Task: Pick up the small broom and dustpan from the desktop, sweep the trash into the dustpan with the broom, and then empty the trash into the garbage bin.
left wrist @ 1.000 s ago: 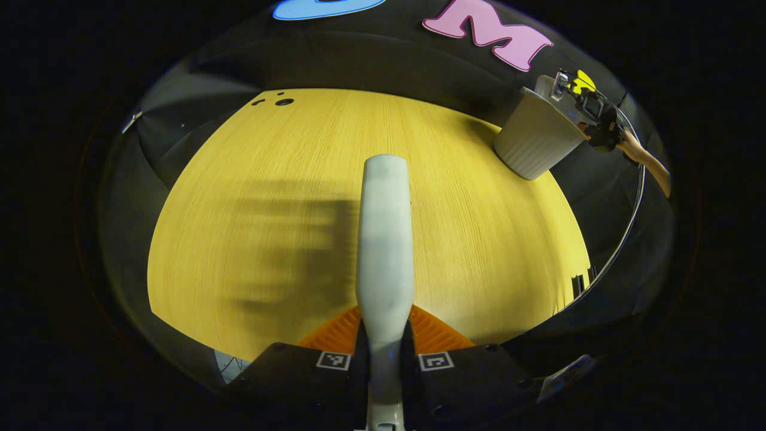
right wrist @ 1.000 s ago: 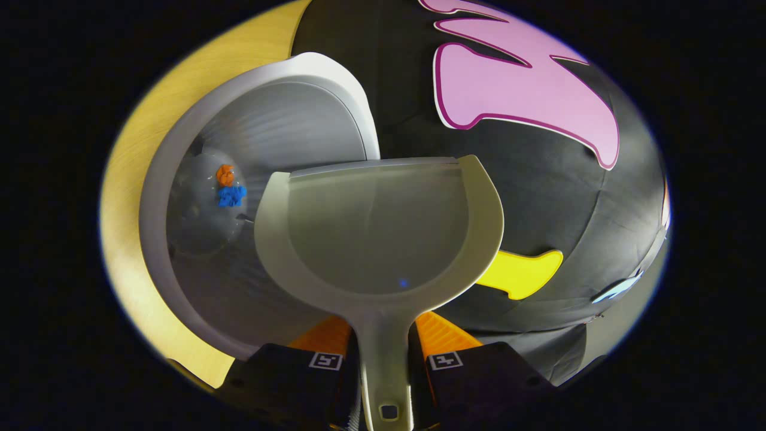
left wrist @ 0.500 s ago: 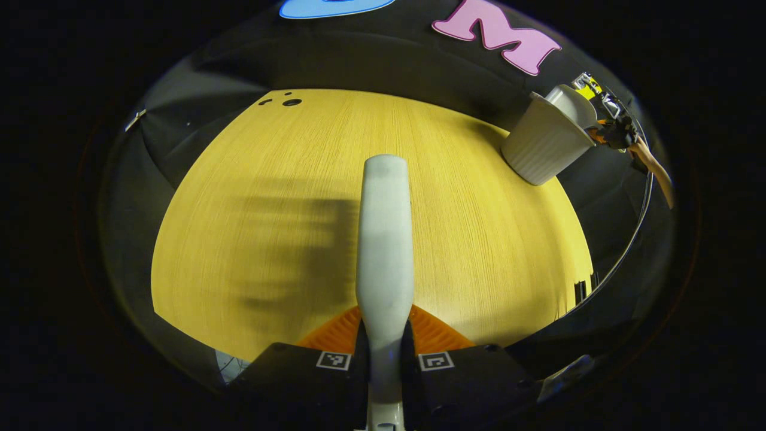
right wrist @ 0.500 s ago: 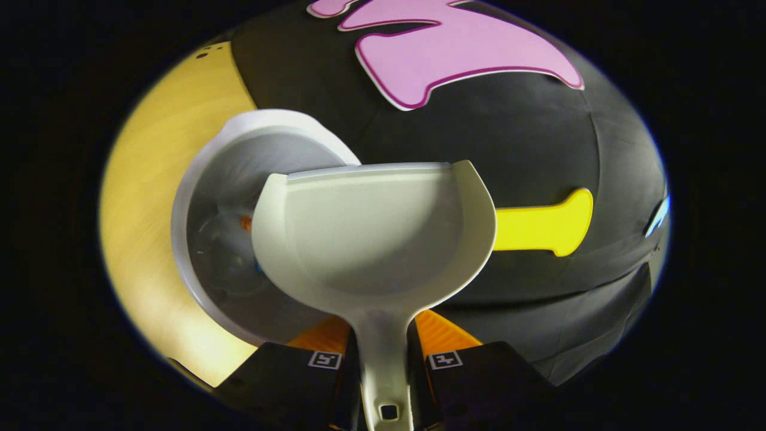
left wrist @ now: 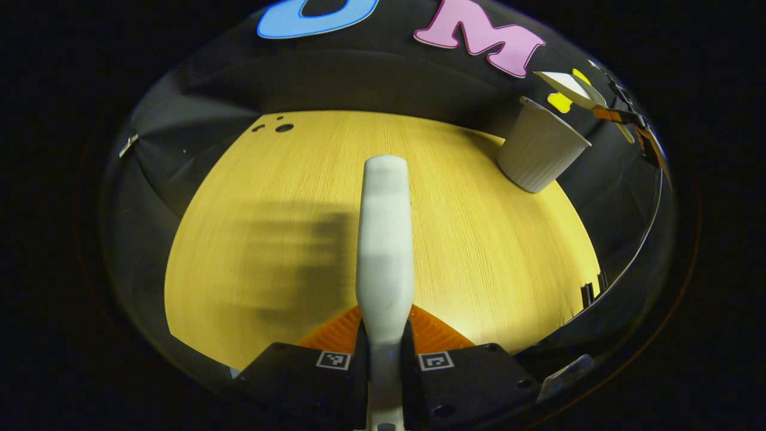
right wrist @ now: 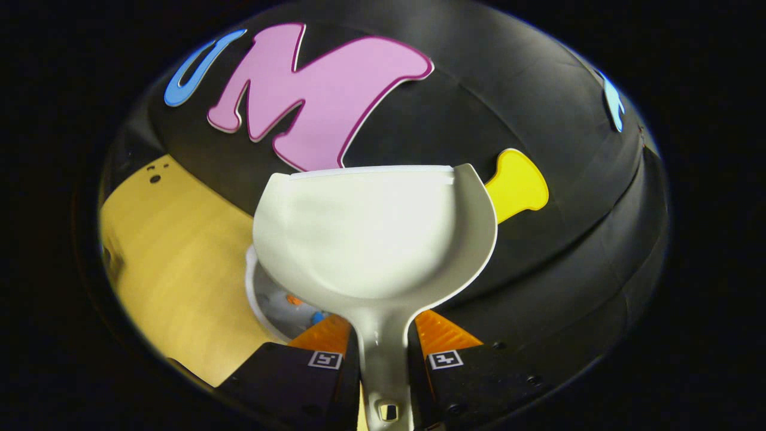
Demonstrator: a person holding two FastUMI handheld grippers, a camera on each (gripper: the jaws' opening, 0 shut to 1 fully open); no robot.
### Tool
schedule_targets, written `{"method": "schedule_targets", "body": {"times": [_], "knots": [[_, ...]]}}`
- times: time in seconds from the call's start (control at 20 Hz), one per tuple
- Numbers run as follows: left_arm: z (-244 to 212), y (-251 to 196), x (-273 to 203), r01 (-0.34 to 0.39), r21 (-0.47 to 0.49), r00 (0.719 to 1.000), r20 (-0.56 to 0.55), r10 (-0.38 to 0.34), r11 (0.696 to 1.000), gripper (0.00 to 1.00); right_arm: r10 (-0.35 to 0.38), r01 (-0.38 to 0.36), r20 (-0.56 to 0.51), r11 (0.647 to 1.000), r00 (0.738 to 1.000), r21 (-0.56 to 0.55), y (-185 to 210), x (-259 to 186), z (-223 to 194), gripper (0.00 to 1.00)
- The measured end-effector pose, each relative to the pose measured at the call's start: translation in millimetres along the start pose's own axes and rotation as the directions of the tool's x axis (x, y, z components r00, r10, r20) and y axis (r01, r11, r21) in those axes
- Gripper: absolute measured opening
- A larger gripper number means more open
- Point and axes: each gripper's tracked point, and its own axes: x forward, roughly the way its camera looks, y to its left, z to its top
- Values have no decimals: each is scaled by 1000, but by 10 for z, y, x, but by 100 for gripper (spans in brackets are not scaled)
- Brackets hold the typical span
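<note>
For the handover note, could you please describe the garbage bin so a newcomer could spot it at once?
Start at the yellow wooden desktop and go to its far right corner by the black cloth wall. There stands the garbage bin, a pale, ribbed, tapered tub, the one upright container on the desktop.

Desk (left wrist: 269, 239) bare and open ahead of left tool (left wrist: 383, 353), apart from broom handle (left wrist: 384, 239) jutting forward along its middle. Garbage bin (left wrist: 538, 155) upright at far right corner of desk, near booth wall. Dustpan (right wrist: 374, 233) raised in right tool (right wrist: 383, 359), blocking the forward path; bin rim (right wrist: 254, 293) just below and left of it.
</note>
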Motion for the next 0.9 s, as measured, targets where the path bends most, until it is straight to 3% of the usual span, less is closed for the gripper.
{"method": "schedule_targets", "body": {"times": [0.1, 0.25, 0.45, 0.55, 0.7, 0.75, 0.9], "knots": [[82, -16, -34, -7, 19, 1000, 22, 7, 1000, 27, 16, -19, 73, 999, 997, 42, -9, -50, -13, 37], [170, -77, -79, 8, -16, 999, 47, -8, 1000, 26, 100, -119, 146, 984, 984, 133, -10, -48, -57, 37], [254, -22, -93, -29, -23, 995, 95, 31, 999, 27, 221, -259, 192, 943, 956, 207, 139, -1, -201, 40], [234, 43, -102, -42, -34, 994, 100, 45, 999, 27, 287, -322, 182, 922, 941, 213, 254, 120, -331, 34], [187, 116, -70, -53, -55, 994, 88, 58, 997, 27, 407, -423, 114, 875, 906, 235, 304, 106, -467, 37], [165, 140, -61, -53, -65, 995, 82, 59, 996, 27, 428, -437, 89, 870, 899, 229, 286, 158, -566, 34], [139, 232, -29, -60, -98, 995, 70, 67, 993, 27, 483, -471, 8, 850, 876, 237, 318, 297, -805, 37]]}}
